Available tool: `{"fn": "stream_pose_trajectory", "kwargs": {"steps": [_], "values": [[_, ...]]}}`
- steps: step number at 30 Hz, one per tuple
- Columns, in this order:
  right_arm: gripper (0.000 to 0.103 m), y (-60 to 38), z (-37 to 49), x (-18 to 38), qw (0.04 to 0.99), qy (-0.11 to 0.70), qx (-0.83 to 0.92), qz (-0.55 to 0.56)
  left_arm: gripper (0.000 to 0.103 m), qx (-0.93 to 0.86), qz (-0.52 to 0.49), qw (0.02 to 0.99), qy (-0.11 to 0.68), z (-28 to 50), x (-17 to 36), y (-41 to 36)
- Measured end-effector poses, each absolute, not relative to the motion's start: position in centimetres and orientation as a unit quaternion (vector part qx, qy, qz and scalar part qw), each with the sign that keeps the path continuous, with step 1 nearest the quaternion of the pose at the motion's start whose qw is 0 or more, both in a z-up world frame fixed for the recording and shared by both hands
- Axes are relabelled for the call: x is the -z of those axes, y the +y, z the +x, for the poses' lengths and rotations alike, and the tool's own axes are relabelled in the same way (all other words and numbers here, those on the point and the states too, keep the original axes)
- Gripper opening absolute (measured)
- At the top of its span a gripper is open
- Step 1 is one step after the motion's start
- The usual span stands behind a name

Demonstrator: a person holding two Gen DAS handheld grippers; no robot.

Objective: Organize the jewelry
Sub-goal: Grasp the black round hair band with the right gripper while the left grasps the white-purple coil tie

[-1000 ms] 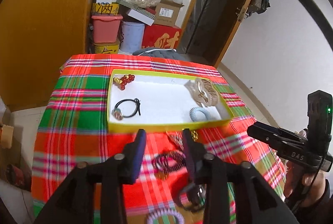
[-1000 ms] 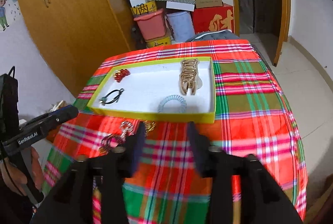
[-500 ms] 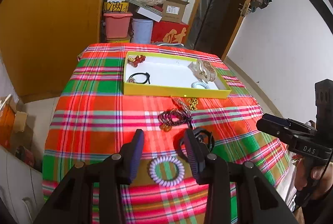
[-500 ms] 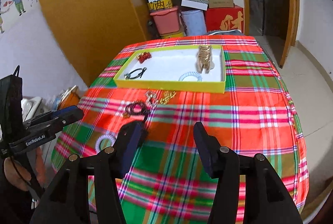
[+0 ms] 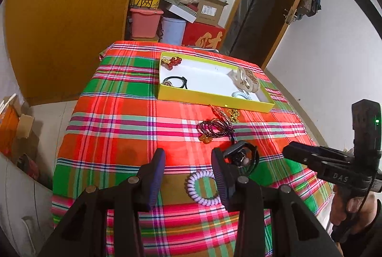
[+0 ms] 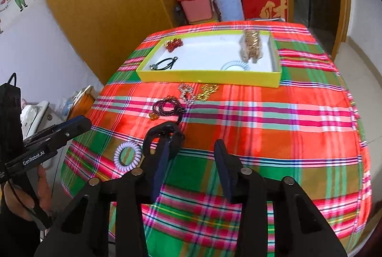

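Yellow-rimmed tray [image 6: 210, 77]: far half of the plaid tablecloth [image 6: 274, 118], white inside, already partly filled.
Done, far left corner of tray: red bead cluster [image 6: 173, 44].
Done, near left of tray: black hair tie [image 6: 164, 64].
Done, right end of tray: gold claw clip [image 6: 251, 45], with a pale blue coil tie [image 6: 235, 66] just near of it.
Left, just near the tray wall: silver chain piece [image 6: 186, 92] and gold chain piece [image 6: 207, 91], side by side on the cloth.
Left, nearer still: dark purple bead bracelet [image 5: 214, 129], amber charm attached.
Left, near edge: lilac spiral hair tie [image 5: 203, 187] flat on the cloth, beside a black claw clip [image 5: 241, 156].
Left gripper [image 5: 188, 175]: partly open, nothing between the jaws, aimed down at the cloth with the lilac tie just right of the gap.
Right gripper [image 6: 193, 166]: jaws just closing in but apart, nothing gripped; black claw clip just beyond its left finger, contact not clear.
Progress: roughly half, four pieces boxed and five loose.
Likely next: pick-up of one of the near pieces, judged from both grippers' aim.
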State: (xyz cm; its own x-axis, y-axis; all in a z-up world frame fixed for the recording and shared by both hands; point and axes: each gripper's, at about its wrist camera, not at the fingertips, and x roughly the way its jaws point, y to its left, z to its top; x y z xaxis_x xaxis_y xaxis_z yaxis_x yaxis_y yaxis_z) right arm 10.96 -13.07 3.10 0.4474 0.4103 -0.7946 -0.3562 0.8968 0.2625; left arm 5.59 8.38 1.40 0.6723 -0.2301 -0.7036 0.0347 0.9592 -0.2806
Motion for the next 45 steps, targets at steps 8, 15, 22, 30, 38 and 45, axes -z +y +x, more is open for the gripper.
{"fn": "stream_pose_trajectory", "kwargs": {"steps": [8,15,22,30,38,45], "values": [[0.031,-10.6,12.3,-0.9,0.831,0.504,-0.234,0.023,0.040,0.080,-0.132,0.904,0.398,5.8,-0.8,9.0],[0.025,-9.4,13.3,0.7,0.818,0.527,-0.229,0.019,0.040,0.085,-0.142,0.901,0.400,6.0,0.0,9.5],[0.015,-9.0,13.6,0.7,0.819,0.526,-0.226,0.015,0.040,0.093,-0.147,0.897,0.407,6.2,0.8,9.4],[0.014,-9.8,13.4,-0.7,0.829,0.509,-0.229,0.028,0.040,0.119,-0.142,0.885,0.428,6.3,2.4,7.7],[0.013,-11.1,13.3,-1.6,0.837,0.493,-0.232,0.046,0.040,0.132,-0.125,0.872,0.454,6.6,4.5,6.0],[0.014,-12.5,13.5,-2.1,0.843,0.488,-0.219,0.056,0.040,0.125,-0.076,0.880,0.451,6.4,4.7,4.6]]}}
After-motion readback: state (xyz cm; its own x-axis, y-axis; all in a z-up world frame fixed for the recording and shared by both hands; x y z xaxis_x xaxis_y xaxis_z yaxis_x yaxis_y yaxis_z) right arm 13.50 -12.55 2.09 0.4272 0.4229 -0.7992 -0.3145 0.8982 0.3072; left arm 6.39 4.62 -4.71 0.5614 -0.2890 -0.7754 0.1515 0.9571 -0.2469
